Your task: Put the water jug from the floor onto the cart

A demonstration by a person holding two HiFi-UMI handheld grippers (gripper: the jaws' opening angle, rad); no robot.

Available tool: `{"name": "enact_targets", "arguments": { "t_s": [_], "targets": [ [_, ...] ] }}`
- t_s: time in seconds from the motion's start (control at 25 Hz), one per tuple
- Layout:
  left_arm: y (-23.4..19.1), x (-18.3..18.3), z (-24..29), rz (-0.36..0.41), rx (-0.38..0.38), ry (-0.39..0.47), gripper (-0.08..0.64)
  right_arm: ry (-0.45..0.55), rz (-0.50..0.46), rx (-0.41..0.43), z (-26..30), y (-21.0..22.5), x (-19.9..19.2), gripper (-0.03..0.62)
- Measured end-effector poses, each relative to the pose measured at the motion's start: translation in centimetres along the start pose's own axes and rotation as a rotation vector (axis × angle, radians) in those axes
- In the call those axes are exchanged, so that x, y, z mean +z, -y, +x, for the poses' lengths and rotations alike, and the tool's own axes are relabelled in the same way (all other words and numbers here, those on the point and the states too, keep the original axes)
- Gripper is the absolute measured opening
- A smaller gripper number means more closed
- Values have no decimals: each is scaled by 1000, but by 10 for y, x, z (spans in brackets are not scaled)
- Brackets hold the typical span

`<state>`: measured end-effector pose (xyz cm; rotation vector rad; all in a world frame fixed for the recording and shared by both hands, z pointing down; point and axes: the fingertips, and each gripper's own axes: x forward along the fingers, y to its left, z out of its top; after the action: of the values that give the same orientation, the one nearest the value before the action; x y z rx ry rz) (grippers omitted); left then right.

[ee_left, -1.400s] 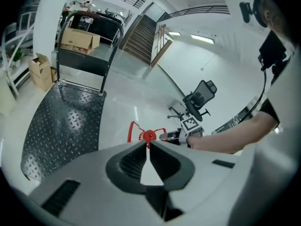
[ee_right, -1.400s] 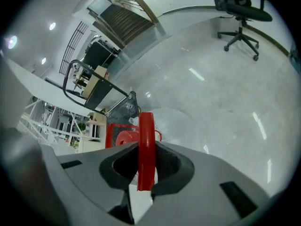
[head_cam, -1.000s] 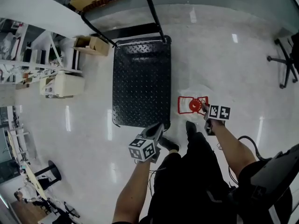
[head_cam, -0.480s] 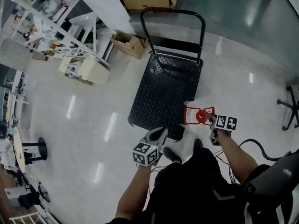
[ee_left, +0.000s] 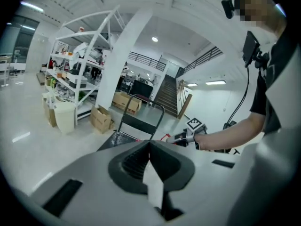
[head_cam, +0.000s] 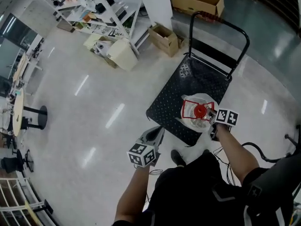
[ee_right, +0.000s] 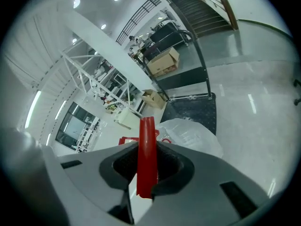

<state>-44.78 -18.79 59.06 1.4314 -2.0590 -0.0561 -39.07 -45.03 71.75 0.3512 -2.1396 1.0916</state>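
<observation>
The water jug (head_cam: 196,118) is a clear, rounded bottle with a red cap and a red carrying handle (ee_right: 146,150). It hangs over the near end of the black cart (head_cam: 184,89), off the floor. My right gripper (head_cam: 209,112) is shut on the red handle, which stands upright between its jaws in the right gripper view, with the jug's clear body (ee_right: 188,132) beyond. My left gripper (head_cam: 156,133) is to the left of the jug, near the cart's front corner, shut and holding nothing. From the left gripper view the cart (ee_left: 123,136) and the right gripper (ee_left: 184,137) show ahead.
The cart's black push handle (head_cam: 221,23) rises at its far end. Cardboard boxes (head_cam: 164,37) and a cream bin (head_cam: 121,53) sit by white shelving (head_cam: 101,8) at the back left. A black cable (head_cam: 254,147) lies by the person's feet. A stool base (head_cam: 33,114) stands at the left.
The jug has gone from the floor beside the cart's right edge up and over the cart's near end, carried by the right gripper. The left gripper has risen and moved forward alongside.
</observation>
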Motion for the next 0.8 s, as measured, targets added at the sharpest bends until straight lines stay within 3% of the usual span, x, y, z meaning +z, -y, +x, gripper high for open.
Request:
{"name": "enact_targets", "arguments": {
  "t_s": [0.4,0.56,0.8],
  "targets": [
    [-66,-12,-85,-54,135,74,2,-122,-108,85,119,-120,-32,66],
    [-88,-22,-111,-103,190,91,2,-172,-142,97,160,-148,-51,66],
    [-95,-46,-132,-137,213,76,2,-179,-199,142,191,-172,-57,65]
  ]
}}
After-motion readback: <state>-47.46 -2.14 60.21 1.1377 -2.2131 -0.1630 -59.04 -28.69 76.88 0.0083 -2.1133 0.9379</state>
